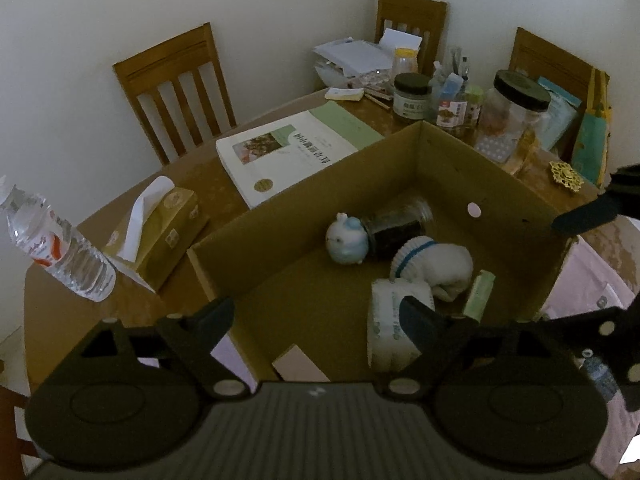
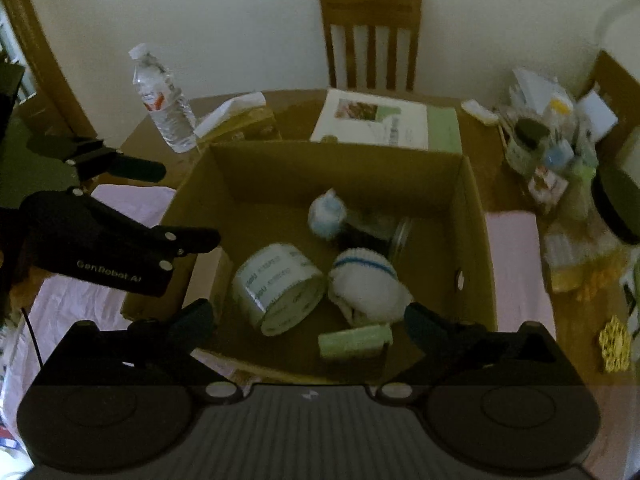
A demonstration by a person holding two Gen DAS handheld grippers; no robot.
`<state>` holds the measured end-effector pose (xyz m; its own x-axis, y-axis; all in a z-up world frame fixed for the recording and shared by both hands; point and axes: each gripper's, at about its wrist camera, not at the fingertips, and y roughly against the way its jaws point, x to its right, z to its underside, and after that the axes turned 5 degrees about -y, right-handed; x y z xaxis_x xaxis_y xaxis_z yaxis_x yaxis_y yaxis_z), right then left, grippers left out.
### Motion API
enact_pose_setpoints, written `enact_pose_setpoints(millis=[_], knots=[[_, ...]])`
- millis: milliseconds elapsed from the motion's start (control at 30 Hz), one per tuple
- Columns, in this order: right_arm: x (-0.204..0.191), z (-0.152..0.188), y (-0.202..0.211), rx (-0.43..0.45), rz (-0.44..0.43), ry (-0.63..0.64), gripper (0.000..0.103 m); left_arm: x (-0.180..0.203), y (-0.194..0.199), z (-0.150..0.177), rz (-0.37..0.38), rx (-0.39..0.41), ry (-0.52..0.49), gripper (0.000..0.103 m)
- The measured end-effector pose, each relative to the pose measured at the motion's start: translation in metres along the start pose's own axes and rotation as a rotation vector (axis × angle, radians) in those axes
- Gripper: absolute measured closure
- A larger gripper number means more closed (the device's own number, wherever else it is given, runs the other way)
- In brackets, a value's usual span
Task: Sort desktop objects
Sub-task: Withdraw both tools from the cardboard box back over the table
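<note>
Jaws of both the left gripper (image 1: 318, 316) and right gripper (image 2: 308, 318) hang open and empty above the brown cardboard box (image 2: 474, 216), which holds sorted items. Reaching for the clear plastic water bottle (image 1: 60, 248) on the table (image 1: 132, 308) could topple it.

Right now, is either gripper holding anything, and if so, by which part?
Nothing is held. The left gripper and right gripper both hover open over the cardboard box, jaws spread with nothing between them.

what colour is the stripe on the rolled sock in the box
Blue, on a white sock; clearest in the right wrist view.
</note>
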<state>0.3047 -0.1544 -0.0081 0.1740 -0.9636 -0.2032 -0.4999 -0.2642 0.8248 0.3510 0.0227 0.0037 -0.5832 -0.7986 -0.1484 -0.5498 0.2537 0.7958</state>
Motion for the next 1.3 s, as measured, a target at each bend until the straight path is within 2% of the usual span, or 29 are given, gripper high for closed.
enact_pose_setpoints(millis=[133, 333, 467, 600, 733, 900, 1033, 1200, 1300], knots=[[0.001, 0.007, 0.01, 0.002, -0.031, -0.016, 0.0, 0.006, 0.004, 0.005, -0.016, 0.006, 0.001, 0.012], [0.007, 0.021, 0.03, 0.028, -0.083, -0.018, 0.0, 0.013, 0.016, 0.011, 0.031, 0.022, 0.064, 0.012], [0.013, 0.033, 0.04, 0.03, -0.118, -0.047, 0.0, 0.025, 0.025, 0.012, 0.02, 0.001, 0.067, 0.012], [0.016, 0.048, 0.05, 0.055, -0.09, -0.031, 0.0, 0.043, 0.037, 0.017, -0.012, 0.004, 0.042, 0.012], [0.022, 0.062, 0.057, 0.033, -0.075, -0.041, 0.0, 0.059, 0.051, 0.025, -0.013, 0.0, 0.052, 0.012], [0.026, 0.083, 0.066, 0.037, -0.05, -0.003, 0.0, 0.075, 0.067, 0.039, -0.035, 0.001, 0.105, 0.012], [0.026, 0.1, 0.074, 0.072, 0.012, 0.042, 0.0, 0.086, 0.078, 0.053, -0.042, 0.003, 0.157, 0.012], [0.025, 0.116, 0.076, 0.086, 0.001, 0.056, 0.0, 0.098, 0.089, 0.072, -0.065, 0.006, 0.21, 0.012], [0.021, 0.124, 0.074, 0.097, 0.026, 0.067, 0.0, 0.104, 0.094, 0.085, -0.085, 0.02, 0.222, 0.009]])
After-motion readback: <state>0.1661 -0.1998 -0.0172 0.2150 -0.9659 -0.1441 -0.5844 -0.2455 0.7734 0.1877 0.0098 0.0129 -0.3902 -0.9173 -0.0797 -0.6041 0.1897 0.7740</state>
